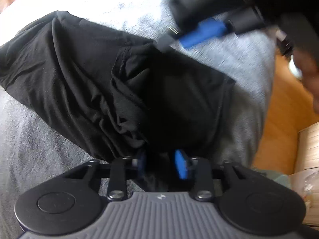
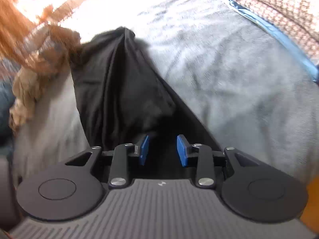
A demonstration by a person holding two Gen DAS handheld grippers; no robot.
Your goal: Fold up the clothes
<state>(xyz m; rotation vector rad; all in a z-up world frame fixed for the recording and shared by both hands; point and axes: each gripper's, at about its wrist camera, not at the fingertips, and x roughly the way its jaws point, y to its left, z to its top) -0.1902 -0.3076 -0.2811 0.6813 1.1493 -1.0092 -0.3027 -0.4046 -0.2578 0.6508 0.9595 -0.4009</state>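
A black garment (image 1: 79, 75) lies crumpled on a grey blanket (image 1: 235, 55); its right part is laid over in a flat flap. My left gripper (image 1: 161, 162) sits at the garment's near edge, blue pads apart, with dark cloth in the gap between them. My right gripper (image 1: 191, 35) shows blurred at the garment's far edge. In the right wrist view the garment (image 2: 111, 83) runs from my right gripper (image 2: 163, 149) up to a peaked corner. That gripper's pads are apart, over dark cloth.
The blanket (image 2: 239, 89) spreads wide to the right. A patterned cushion (image 2: 283, 12) with a blue edge lies far right. A beige knitted item (image 2: 26, 91) and a blurred reddish-brown mass (image 2: 14, 29) sit left. Wooden floor (image 1: 283, 109) and a dark sleeve (image 1: 289, 4) are at right.
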